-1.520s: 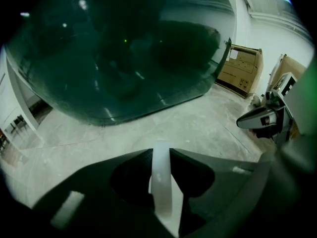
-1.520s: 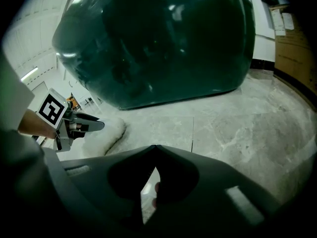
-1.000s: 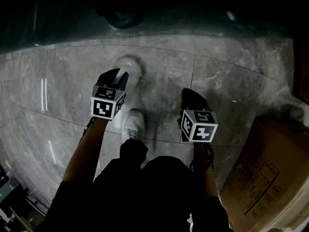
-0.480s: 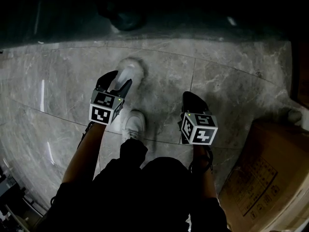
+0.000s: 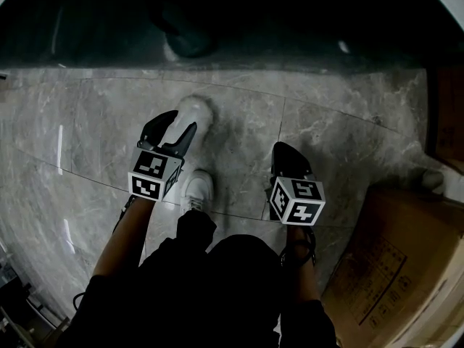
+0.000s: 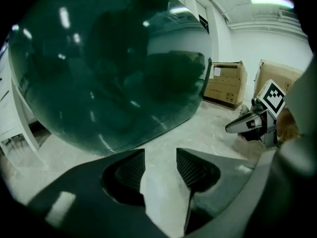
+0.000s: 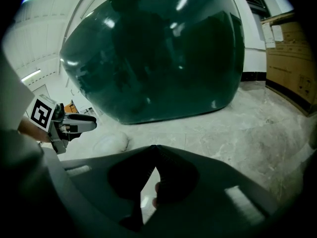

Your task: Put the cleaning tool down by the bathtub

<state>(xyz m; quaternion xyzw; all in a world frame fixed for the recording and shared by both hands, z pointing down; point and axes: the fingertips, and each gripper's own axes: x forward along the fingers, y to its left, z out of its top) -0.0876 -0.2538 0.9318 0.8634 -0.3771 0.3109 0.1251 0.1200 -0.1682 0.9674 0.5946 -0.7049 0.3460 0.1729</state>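
Note:
The dark green bathtub (image 5: 217, 20) fills the top of the head view and looms close in both gripper views (image 6: 109, 68) (image 7: 158, 53). A white, rounded cleaning tool (image 5: 196, 113) lies on the marble floor just short of the tub; the right gripper view shows it too (image 7: 111, 143). My left gripper (image 5: 181, 122) hovers over the tool's near end, jaws open and apart from it (image 6: 161, 157). My right gripper (image 5: 284, 149) hangs to the right with its jaws shut and nothing in them (image 7: 154, 148).
The person's white shoe (image 5: 197, 188) stands on the floor right behind the left gripper. A large cardboard box (image 5: 395, 274) sits at the lower right, and more boxes (image 6: 225, 83) stand against the far wall. Grey marble tiles (image 5: 87, 122) stretch to the left.
The left gripper has drawn back slightly toward the person, leaving the white tool lying on the floor ahead of its open jaws. The right gripper has barely moved.

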